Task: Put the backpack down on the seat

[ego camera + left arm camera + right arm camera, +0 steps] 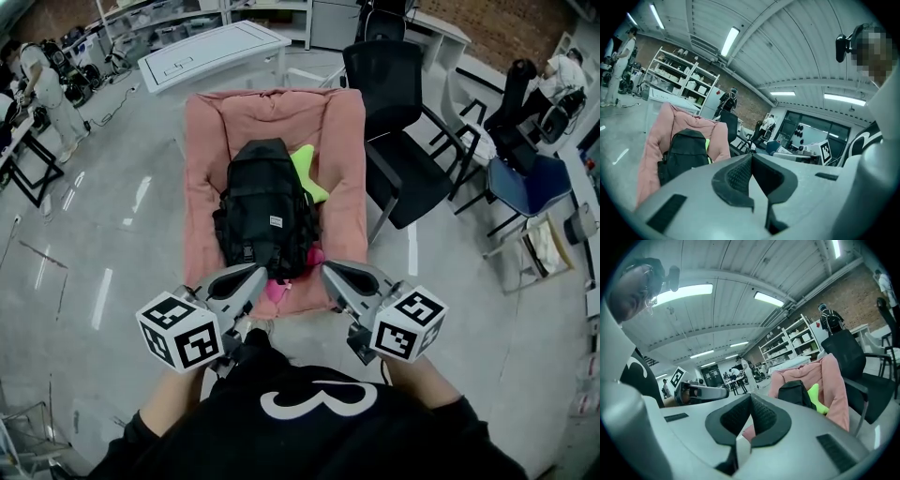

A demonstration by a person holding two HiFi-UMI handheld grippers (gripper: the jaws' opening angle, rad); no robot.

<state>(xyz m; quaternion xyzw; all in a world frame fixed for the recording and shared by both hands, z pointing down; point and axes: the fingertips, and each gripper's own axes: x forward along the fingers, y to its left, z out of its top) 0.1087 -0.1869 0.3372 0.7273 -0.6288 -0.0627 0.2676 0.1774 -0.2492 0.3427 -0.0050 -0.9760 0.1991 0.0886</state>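
Since the backpack [267, 211] already rests on the seat [202, 187], neither gripper has any hold on it. The left gripper [251, 281] and right gripper [337, 278] hang side by side just past the seat's near edge, close to the person's body. Each has its jaws pressed fully together with nothing between the pads. Held off the load like that, they suggest the placing is done, or nearly so.

The backpack sits in the middle of the seat, its top toward the far edge and its base toward the near edge. It leans back into the pink padding, which rises on both sides and probably keeps it from tipping sideways. It is black and fairly full, with a rounded top, a small pale label on the front pocket, and straps and buckles hanging down the front. Bulging pockets show at both sides.

A green shape [307, 172] pokes out from behind its right side. A brighter pink thing [277, 291] shows at its base by the near edge. A black chair [398, 122] stands just beside the seat's right edge.
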